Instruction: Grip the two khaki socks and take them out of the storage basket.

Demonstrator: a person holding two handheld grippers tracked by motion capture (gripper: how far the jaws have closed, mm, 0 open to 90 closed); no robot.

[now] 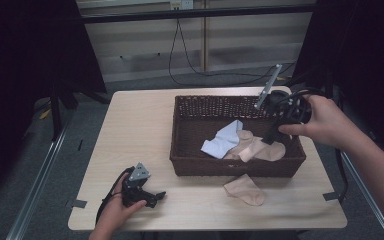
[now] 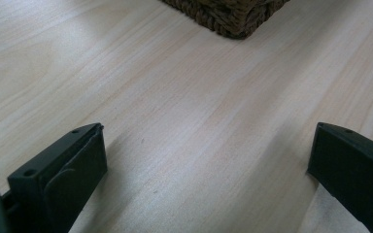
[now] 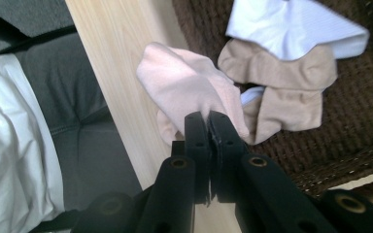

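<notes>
Woven wicker basket point(image 1: 235, 166), crumpled socks point(image 1: 254, 148)

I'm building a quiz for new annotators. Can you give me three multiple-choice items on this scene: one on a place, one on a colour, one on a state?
1. Where does the loose sock lie?
A) on the table, before the basket
B) behind the basket
C) on the floor

2. What colour is the palest sock in the basket?
A) red
B) white
C) black

3. The left gripper is:
A) shut on a sock
B) shut, empty
C) open

Key: A, it rests on wood by the basket's near wall; B, the white sock lies among beige ones; C, its jaws stand wide apart.
</notes>
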